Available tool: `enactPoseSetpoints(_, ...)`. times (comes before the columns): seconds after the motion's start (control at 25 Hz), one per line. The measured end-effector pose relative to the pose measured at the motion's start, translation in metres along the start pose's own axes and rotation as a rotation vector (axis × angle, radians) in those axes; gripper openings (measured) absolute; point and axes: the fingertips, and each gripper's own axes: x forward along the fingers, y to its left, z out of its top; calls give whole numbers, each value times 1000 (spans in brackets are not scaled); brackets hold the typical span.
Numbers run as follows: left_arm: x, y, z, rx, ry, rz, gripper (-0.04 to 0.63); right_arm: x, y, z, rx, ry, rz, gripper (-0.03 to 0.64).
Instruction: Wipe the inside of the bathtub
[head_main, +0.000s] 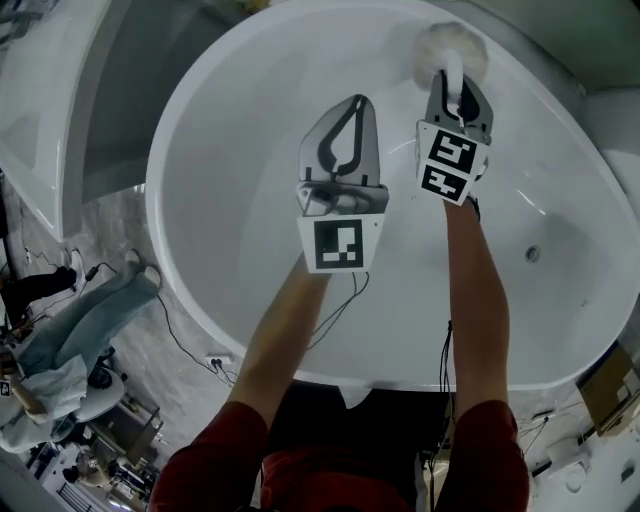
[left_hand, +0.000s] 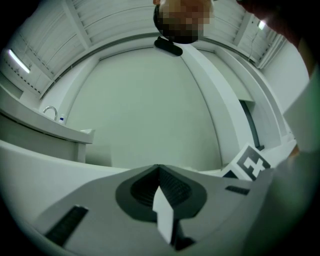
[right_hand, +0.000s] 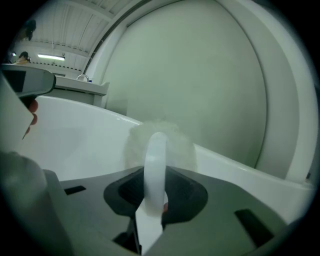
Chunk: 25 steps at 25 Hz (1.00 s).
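A white oval bathtub (head_main: 200, 330) fills the head view. My right gripper (head_main: 457, 92) is shut on the white handle (right_hand: 155, 165) of a fluffy white scrubber (head_main: 450, 45), whose head rests against the tub's far inner wall near the rim. In the right gripper view the fluffy scrubber head (right_hand: 172, 142) sits just past the jaws, against the tub rim (right_hand: 240, 167). My left gripper (head_main: 350, 110) hovers over the tub's middle, to the left of the right one, shut with nothing between its jaws. The left gripper view shows the closed jaw tips (left_hand: 159, 172) and the tub rim (left_hand: 60, 160) beyond.
A drain hole (head_main: 533, 254) sits in the tub wall at the right. Another white tub or basin (head_main: 40, 110) stands at the left. Blue-grey cloths (head_main: 75, 330) and cables (head_main: 190, 350) lie on the marbled floor at lower left. A faucet (left_hand: 50, 111) stands on a ledge.
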Motion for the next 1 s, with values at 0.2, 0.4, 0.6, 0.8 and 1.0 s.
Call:
enactPoseSetpoints(0.2,3,-62,-4,-38,3,-26,15,-29,-58,-31,16,-4,-48,93)
enactPoseSetpoints(0.4,11,-134,-6,-35,21,-80,15,-58,-131,-68,45,19,-100,92)
enactPoseSetpoints(0.6,15,-238,5,-31,26,-158,15,-102,-221,-102,51,29,-157,94)
enactPoseSetpoints(0.8,22,-331,2,-12,14,-232,15,-135,-286,-145,53,31,-184,94)
enactPoseSetpoints(1.0,36,-384,8,-17,6,-279,15,-157,-348,-170,81,52,-246,92)
